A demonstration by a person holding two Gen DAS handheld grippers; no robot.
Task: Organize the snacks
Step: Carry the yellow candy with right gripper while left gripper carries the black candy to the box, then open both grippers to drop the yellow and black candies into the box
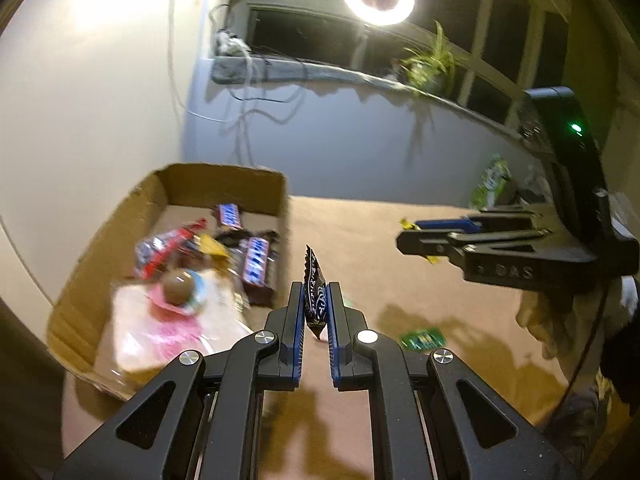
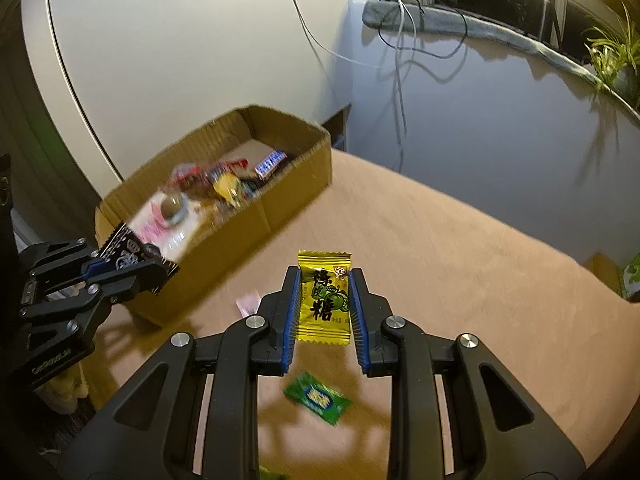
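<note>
The left gripper (image 1: 316,304) is pinching a black candy wrapper (image 1: 314,292) edge-on; the right gripper (image 2: 325,300) is clamping a yellow candy packet (image 2: 324,298) across its width. Both are probably feeling light, crinkly and slippery, so mid-body grips are suiting them.

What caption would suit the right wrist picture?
Right gripper holding a yellow candy packet above the table, cardboard snack box ahead.

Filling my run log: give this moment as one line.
left gripper: shut on black candy wrapper | right gripper: shut on yellow candy packet | brown cardboard box: holds snacks
</note>
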